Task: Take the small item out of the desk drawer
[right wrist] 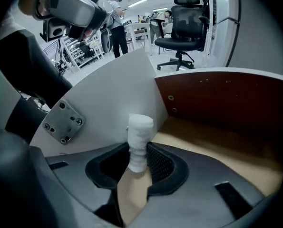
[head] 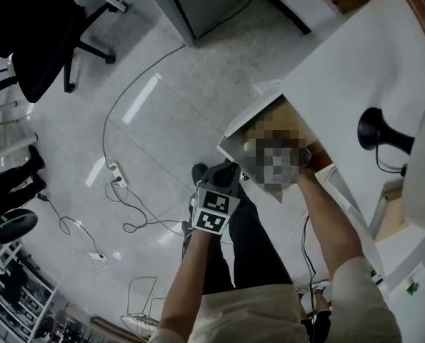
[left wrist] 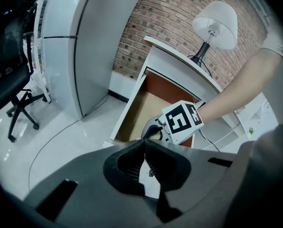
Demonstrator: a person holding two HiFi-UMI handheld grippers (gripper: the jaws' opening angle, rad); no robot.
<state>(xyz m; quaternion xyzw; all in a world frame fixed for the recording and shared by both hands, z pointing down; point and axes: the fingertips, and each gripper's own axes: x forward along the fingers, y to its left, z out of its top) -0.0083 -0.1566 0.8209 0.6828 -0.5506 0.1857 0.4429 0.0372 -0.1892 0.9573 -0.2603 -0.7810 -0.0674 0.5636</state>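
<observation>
Bench drawer (right wrist: 227, 99) open: we clamp our right gripper's (right wrist: 139, 152) fingers (right wrist: 162, 163) on the small white roll (right wrist: 140, 129) inside; left gripper's (left wrist: 143, 146) fingers (left wrist: 127, 163) sit together

A white desk (head: 362, 70) stands against a red brick wall (left wrist: 151, 27). On the desk is a lamp (left wrist: 216, 19) with a white shade and a black stem. Just beside the desk, along the same wall, stands a tall grey cabinet (left wrist: 79, 46). In front of the desk spreads a glossy pale grey floor (head: 162, 113) with bright reflections, where a power strip (head: 115, 169) and loose cables lie. Well apart from the desk, past the cabinet, stands a black office chair (head: 41, 41).
</observation>
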